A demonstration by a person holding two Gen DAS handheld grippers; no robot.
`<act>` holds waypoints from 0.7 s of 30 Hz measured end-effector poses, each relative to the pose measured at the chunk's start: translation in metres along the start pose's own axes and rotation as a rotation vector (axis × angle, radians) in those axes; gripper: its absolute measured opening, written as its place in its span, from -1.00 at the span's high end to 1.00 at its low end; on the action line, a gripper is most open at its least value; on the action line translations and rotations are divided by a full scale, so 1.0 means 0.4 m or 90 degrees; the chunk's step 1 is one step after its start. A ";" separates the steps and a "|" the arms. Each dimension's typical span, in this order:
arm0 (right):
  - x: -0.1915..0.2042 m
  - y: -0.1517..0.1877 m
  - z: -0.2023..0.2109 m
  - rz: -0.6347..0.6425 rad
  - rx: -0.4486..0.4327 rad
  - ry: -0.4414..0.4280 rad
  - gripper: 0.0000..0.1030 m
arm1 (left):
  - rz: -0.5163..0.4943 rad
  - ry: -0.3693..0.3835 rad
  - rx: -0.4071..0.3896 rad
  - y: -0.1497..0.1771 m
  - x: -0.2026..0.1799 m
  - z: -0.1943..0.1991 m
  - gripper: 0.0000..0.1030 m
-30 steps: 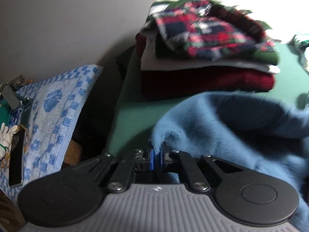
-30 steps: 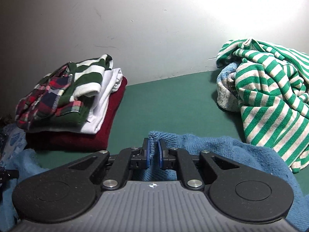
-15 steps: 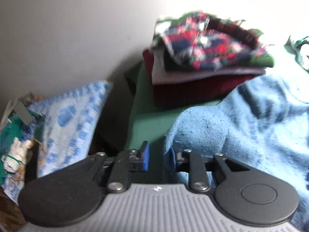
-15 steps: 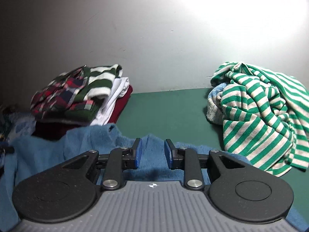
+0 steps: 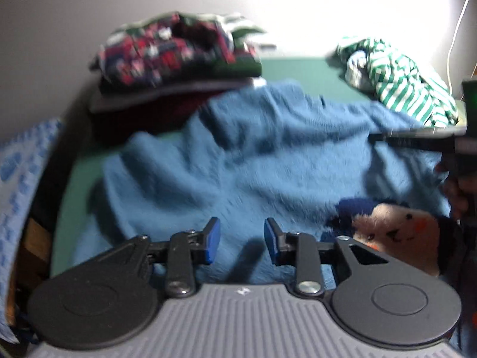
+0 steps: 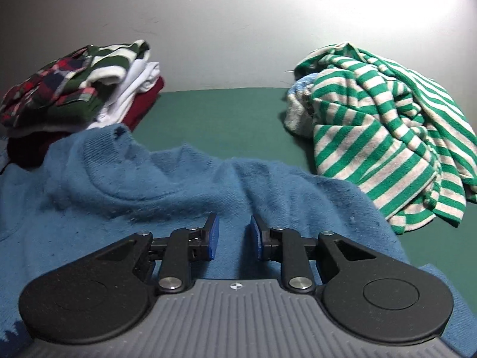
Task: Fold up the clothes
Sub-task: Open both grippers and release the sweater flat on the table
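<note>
Fuzzy, matt blue knit sweater (image 6: pixel 184 185) on a smooth matt green table (image 6: pixel 226 110); soft striped jersey top (image 6: pixel 384 137) far right; folded plaid flannel shirt (image 6: pixel 50 89) far left.

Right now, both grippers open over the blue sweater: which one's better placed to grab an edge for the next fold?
Probably right. The right gripper sits open just short of the blue sweater, near its far edge. The left gripper hangs over the sweater's middle, farther from any edge.
</note>
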State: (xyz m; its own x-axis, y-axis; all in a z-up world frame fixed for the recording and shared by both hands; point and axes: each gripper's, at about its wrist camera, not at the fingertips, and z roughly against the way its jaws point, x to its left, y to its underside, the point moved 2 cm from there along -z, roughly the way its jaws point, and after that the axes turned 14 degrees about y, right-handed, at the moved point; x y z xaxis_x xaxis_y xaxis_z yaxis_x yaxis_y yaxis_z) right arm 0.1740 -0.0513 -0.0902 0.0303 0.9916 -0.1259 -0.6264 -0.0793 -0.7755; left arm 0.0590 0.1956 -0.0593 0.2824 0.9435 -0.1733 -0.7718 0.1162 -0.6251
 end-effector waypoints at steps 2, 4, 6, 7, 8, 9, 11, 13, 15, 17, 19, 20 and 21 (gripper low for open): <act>-0.018 -0.002 -0.017 0.005 -0.016 0.036 0.89 | 0.005 -0.027 0.022 0.020 -0.002 -0.026 0.34; -0.034 -0.004 -0.024 0.001 -0.015 0.042 1.00 | 0.015 -0.023 0.013 0.034 0.001 -0.012 0.29; -0.045 -0.003 -0.025 0.005 -0.014 0.047 1.00 | 0.016 -0.025 0.014 0.044 -0.001 -0.002 0.29; -0.050 -0.001 -0.024 0.005 -0.014 0.048 1.00 | 0.016 -0.026 0.014 0.048 -0.002 0.004 0.29; -0.053 -0.001 -0.017 0.008 -0.010 0.050 1.00 | 0.012 -0.029 0.014 0.052 -0.005 0.009 0.29; -0.055 0.000 -0.009 0.012 -0.004 0.052 1.00 | 0.006 -0.034 0.015 0.054 -0.006 0.014 0.27; -0.069 0.006 0.030 0.005 -0.003 0.046 1.00 | 0.009 -0.042 0.017 0.057 -0.007 0.018 0.27; -0.098 0.024 0.101 -0.025 -0.014 0.000 0.55 | 0.012 -0.050 0.018 0.064 -0.011 0.027 0.27; -0.119 0.054 0.173 -0.034 -0.022 -0.038 0.49 | -0.005 -0.065 0.017 0.079 -0.026 0.029 0.23; -0.130 0.097 0.244 -0.021 -0.027 -0.065 0.45 | -0.018 -0.072 0.017 0.099 -0.043 0.043 0.17; -0.144 0.147 0.307 -0.008 -0.030 -0.070 0.35 | -0.027 -0.071 0.022 0.121 -0.058 0.060 0.10; -0.152 0.171 0.336 -0.003 -0.031 -0.068 0.33 | -0.027 -0.071 0.021 0.132 -0.065 0.073 0.10; -0.160 0.195 0.365 0.002 -0.032 -0.067 0.27 | -0.026 -0.070 0.019 0.144 -0.072 0.087 0.10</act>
State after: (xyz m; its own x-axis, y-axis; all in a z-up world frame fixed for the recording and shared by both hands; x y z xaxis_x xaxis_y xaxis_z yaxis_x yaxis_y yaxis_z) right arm 0.0095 -0.1058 -0.0523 -0.0550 0.9963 -0.0654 -0.5866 -0.0853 -0.8054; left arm -0.0132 0.1859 -0.0639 0.2514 0.9659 -0.0618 -0.7779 0.1637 -0.6066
